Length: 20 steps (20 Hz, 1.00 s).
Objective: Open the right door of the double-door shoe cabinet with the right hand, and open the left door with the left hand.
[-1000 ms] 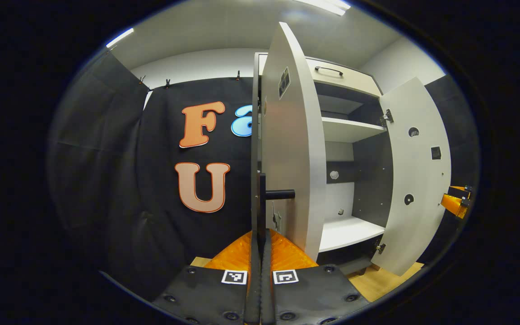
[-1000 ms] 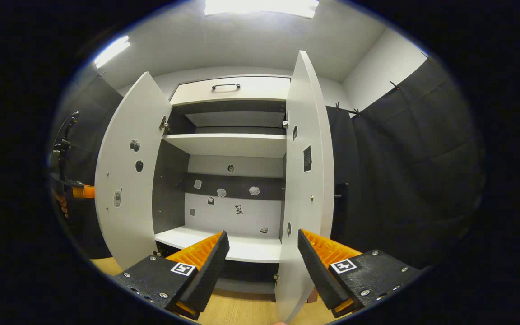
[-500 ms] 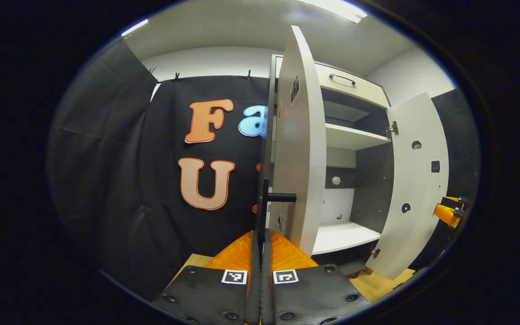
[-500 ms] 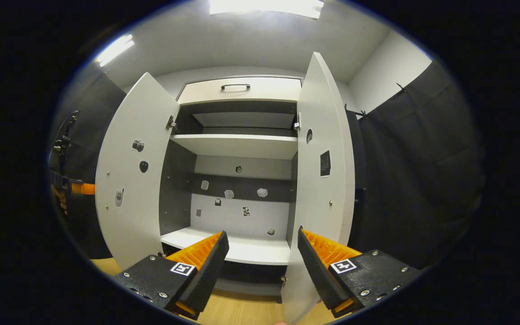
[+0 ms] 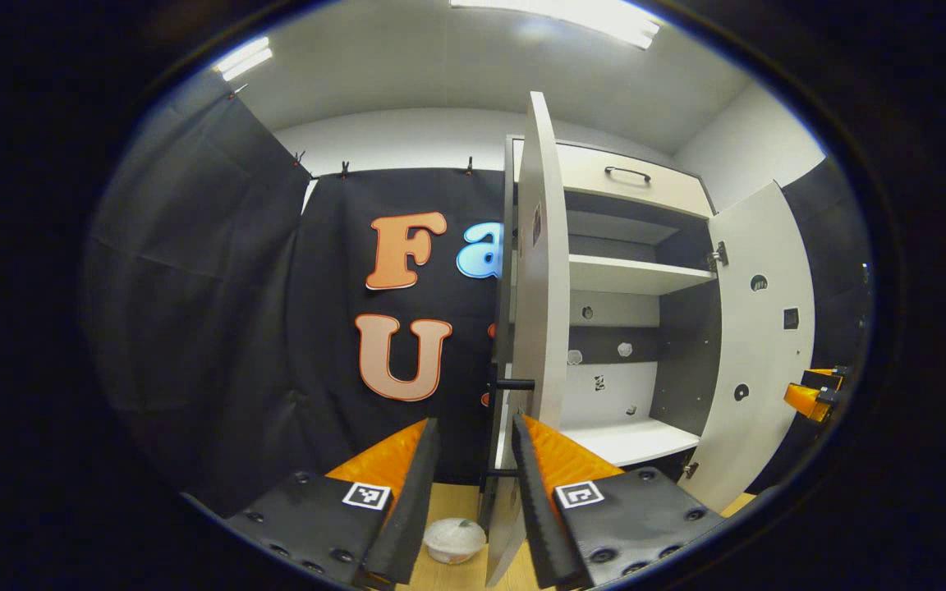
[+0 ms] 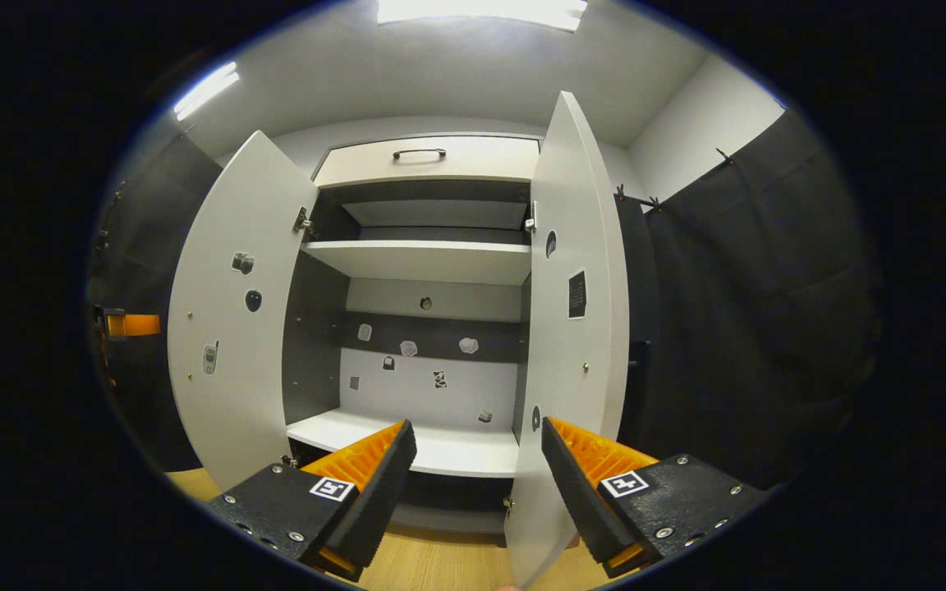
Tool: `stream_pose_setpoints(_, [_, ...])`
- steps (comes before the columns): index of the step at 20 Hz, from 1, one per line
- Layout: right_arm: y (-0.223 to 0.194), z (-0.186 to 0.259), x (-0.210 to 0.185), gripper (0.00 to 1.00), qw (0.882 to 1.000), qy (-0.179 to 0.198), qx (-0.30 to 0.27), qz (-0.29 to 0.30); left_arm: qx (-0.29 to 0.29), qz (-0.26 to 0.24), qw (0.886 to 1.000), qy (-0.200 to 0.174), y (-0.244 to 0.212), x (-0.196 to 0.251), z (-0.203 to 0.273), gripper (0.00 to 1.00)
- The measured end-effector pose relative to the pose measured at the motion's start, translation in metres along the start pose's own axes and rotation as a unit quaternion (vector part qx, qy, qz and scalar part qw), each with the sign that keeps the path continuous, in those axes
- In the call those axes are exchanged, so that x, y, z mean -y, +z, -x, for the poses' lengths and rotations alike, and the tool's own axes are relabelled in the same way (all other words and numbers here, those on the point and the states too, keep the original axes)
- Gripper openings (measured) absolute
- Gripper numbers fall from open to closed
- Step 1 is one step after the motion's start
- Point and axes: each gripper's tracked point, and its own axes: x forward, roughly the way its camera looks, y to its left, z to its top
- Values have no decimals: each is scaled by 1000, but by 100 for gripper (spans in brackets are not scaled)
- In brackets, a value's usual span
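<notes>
Now cabinet (image 6: pixel 428 160) ahead, both doors swung wide, left door (image 6: pixel 231 328) and right door (image 6: pixel 576 345) standing out from shelves (image 6: pixel 420 261), left gripper (image 5: pixel 473 492) open, fingers straddling left door's edge near handle (image 5: pixel 514 384), right gripper (image 6: pixel 477 484) open, empty, small white bowl (image 5: pixel 455 540) on floor.

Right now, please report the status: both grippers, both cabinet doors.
Left gripper open, fingers either side of left door edge. Right gripper open, holding nothing. Right door and left door both open. White bowl on floor.

Ribbed fingers (image 6: pixel 387 480), square markers, screwed plates
</notes>
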Motion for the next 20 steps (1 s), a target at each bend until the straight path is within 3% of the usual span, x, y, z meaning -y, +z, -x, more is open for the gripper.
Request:
stream_pose_setpoints(4, [7, 6, 9, 93, 1000, -8, -7, -11, -6, 10, 1000, -6, 0, 6, 6, 94])
stream_pose_setpoints(20, [21, 14, 19, 93, 1000, -11, 5, -13, -7, 24, 1000, 8, 2, 9, 12, 96])
